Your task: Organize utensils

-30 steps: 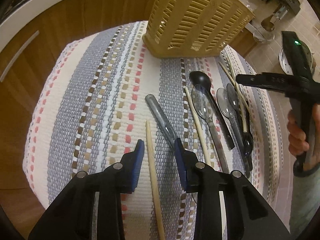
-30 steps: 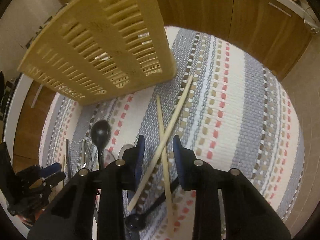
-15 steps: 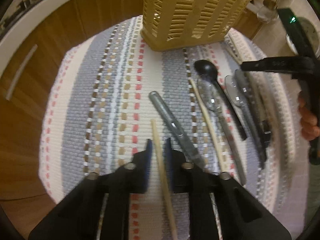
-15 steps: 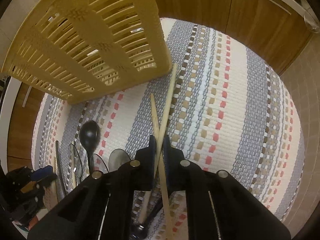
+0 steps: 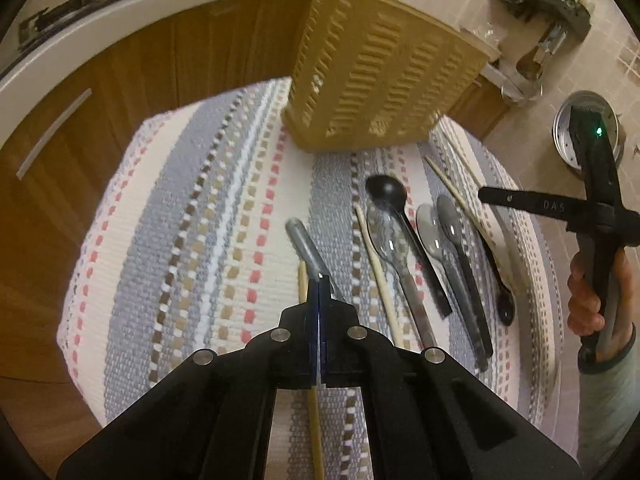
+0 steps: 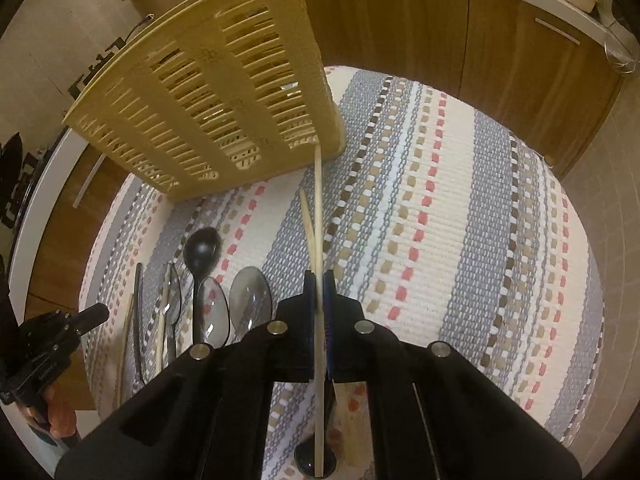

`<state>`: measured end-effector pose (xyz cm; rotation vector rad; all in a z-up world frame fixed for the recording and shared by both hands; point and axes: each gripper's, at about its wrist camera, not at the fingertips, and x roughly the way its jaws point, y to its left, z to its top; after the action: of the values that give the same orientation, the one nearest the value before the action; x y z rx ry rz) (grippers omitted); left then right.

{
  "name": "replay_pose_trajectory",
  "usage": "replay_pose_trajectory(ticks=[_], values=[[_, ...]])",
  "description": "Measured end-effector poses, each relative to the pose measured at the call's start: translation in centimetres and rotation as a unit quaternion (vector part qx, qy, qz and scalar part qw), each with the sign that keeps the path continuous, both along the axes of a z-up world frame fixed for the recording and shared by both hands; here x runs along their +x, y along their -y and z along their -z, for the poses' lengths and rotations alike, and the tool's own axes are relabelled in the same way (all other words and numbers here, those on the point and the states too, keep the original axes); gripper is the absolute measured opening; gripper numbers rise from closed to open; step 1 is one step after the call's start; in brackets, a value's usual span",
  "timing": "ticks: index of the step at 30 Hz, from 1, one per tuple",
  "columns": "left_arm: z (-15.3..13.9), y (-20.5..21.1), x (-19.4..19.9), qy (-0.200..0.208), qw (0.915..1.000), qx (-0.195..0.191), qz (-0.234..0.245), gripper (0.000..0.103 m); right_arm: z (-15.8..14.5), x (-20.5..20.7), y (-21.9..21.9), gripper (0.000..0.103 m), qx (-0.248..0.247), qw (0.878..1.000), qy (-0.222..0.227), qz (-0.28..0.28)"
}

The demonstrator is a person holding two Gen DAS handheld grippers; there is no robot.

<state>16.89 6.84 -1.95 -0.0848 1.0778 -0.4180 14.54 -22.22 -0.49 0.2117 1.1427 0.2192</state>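
Note:
My left gripper (image 5: 319,282) is shut on a wooden chopstick (image 5: 303,284) and holds it above the striped mat (image 5: 192,216). My right gripper (image 6: 319,276) is shut on another wooden chopstick (image 6: 318,208), whose tip points at the yellow slotted basket (image 6: 224,92). A second chopstick (image 6: 307,216) lies on the mat just left of it. On the mat lie a grey metal handle (image 5: 306,248), a black spoon (image 5: 386,192), clear and grey plastic spoons (image 5: 430,236) and more chopsticks (image 5: 376,264). The basket (image 5: 384,72) stands at the mat's far side.
Wooden cabinet doors (image 6: 460,40) and a white countertop edge (image 5: 80,40) ring the mat. Tiled floor (image 6: 608,200) lies to the right. A metal bowl (image 5: 588,128) sits beyond the right hand-held gripper (image 5: 596,208) in the left wrist view.
Both grippers closed from open onto a chopstick each and lifted. The right gripper's chopstick swung from slanted to pointing straight ahead at the basket.

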Motion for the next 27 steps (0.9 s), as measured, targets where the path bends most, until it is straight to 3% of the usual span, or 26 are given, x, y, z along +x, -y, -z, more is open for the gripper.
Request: replay_pose_trajectory(ticks=[9, 15, 19, 24, 27], values=[[1.1, -1.5, -1.9, -0.026, 0.9996, -0.007, 0.009, 0.0, 0.7, -2.9, 1.0, 0.003, 0.004, 1.0, 0.005, -0.017], [2.2, -0.4, -1.9, -0.056, 0.9973, 0.036, 0.031, 0.006, 1.9, -4.1, 0.6, 0.003, -0.005, 0.999, -0.023, -0.034], [2.5, 0.2, -2.0, -0.063, 0.9957, 0.054, 0.042, 0.006, 1.6, -6.1, 1.4, 0.003, -0.055, 0.997, -0.029, -0.04], [2.6, 0.9, -2.1, -0.062, 0.9952, 0.06, 0.048, 0.006, 2.6, -7.5, 3.7, 0.003, -0.079, 0.994, -0.072, -0.023], [2.8, 1.0, -2.2, -0.068, 0.9944, 0.061, 0.053, 0.006, 2.6, -7.2, 4.6, 0.006, -0.049, 0.993, -0.104, -0.022]])
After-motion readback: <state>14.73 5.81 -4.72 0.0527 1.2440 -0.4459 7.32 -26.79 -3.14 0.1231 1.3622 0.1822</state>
